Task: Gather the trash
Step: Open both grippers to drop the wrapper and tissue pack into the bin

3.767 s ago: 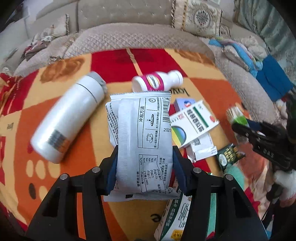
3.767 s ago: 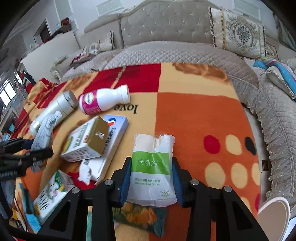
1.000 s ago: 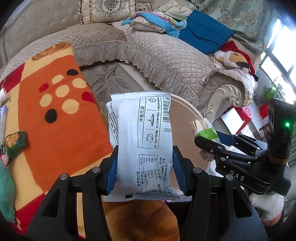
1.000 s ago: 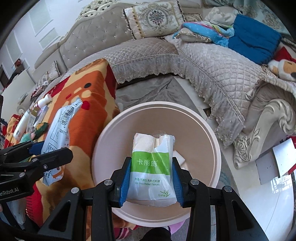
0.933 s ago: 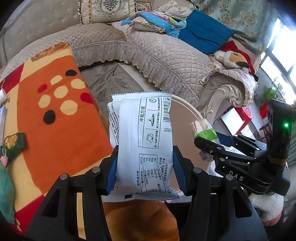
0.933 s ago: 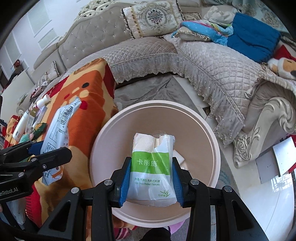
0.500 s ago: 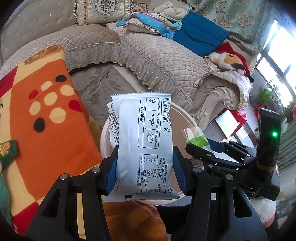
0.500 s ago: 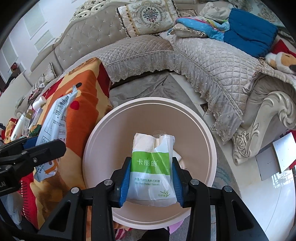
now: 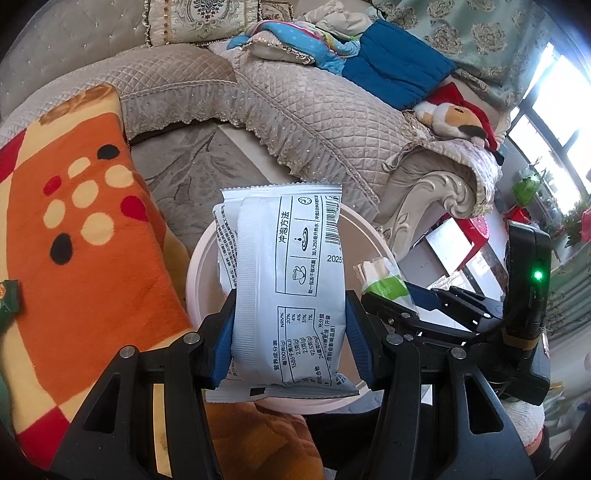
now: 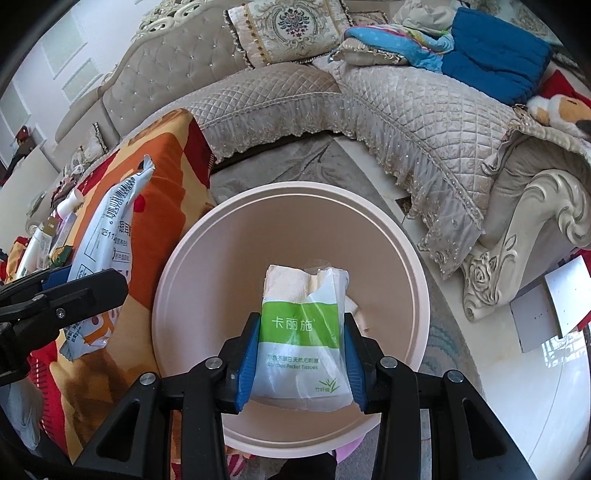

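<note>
The sofa (image 10: 424,99), quilted in grey-beige, curves around the far side of the bin, with a patterned cushion (image 10: 288,26) and a blue folded blanket (image 10: 495,48) on it and a stuffed toy (image 9: 454,114) on its carved armrest above the bin. Left of the bin lies the orange blanket (image 9: 85,236) with red, cream and black dots, draped over a surface whose edge touches or overlaps the bin's left side. A grey rug (image 10: 295,162) lies on the floor between the sofa and the bin.

The bin (image 10: 177,295) is a round, pale pink tub, open at the top, standing on the floor below both grippers. Something pale lies at its bottom, mostly hidden behind the tissue pack.

The left gripper (image 9: 290,336) is clenched on a white sachet (image 9: 291,280) printed with black text and a barcode. In the left wrist view the sachet stands upright over the bin's near-left rim; in the right wrist view it sits left of the bin, over the blanket edge.

The right gripper (image 10: 301,354) is clamped on a tissue pack (image 10: 301,332), clear wrapper with a green band, its torn top showing beige tissues. It hangs directly above the bin's opening, near the front of it.

A small green wrapper (image 9: 8,299) lies on the blanket, far left of the bin.
</note>
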A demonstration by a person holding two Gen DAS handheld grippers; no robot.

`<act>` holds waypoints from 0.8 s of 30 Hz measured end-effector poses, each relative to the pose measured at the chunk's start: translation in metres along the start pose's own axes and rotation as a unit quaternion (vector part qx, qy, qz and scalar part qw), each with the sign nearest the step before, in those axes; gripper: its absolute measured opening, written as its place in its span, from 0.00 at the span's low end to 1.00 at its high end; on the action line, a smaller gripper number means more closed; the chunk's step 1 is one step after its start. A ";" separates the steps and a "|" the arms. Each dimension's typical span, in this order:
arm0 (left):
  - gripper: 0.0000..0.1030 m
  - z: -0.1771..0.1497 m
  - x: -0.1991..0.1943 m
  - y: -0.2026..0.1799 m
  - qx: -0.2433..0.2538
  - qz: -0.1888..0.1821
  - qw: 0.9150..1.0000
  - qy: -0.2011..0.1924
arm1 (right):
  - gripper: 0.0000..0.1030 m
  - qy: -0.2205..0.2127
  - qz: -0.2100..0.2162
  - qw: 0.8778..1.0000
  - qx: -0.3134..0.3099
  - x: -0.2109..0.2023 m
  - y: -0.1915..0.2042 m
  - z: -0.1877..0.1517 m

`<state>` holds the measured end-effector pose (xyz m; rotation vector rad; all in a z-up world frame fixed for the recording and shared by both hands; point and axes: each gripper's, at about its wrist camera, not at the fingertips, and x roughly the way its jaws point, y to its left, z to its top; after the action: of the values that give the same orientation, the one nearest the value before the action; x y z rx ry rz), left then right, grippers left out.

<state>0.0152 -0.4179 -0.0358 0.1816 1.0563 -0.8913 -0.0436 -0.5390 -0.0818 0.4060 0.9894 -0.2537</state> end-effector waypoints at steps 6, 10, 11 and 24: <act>0.54 0.000 0.000 0.003 -0.010 -0.002 1.000 -0.001 | 0.47 0.003 -0.007 1.000 0.008 0.002 -0.002 0.000; 0.54 0.001 -0.001 0.005 -0.014 -0.004 1.000 -0.001 | 0.47 0.007 -0.005 1.000 0.010 0.003 -0.001 0.001; 0.54 0.001 -0.001 0.006 -0.015 -0.004 1.000 -0.001 | 0.47 0.007 -0.005 1.000 0.009 0.004 -0.001 0.000; 0.61 0.001 -0.005 0.010 -0.024 -0.011 1.000 -0.004 | 0.48 0.013 -0.003 1.000 0.020 0.005 -0.003 0.000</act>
<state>0.0219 -0.4097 -0.0342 0.1251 1.0726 -0.8850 -0.0419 -0.5415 -0.0867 0.4442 1.0132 -0.2738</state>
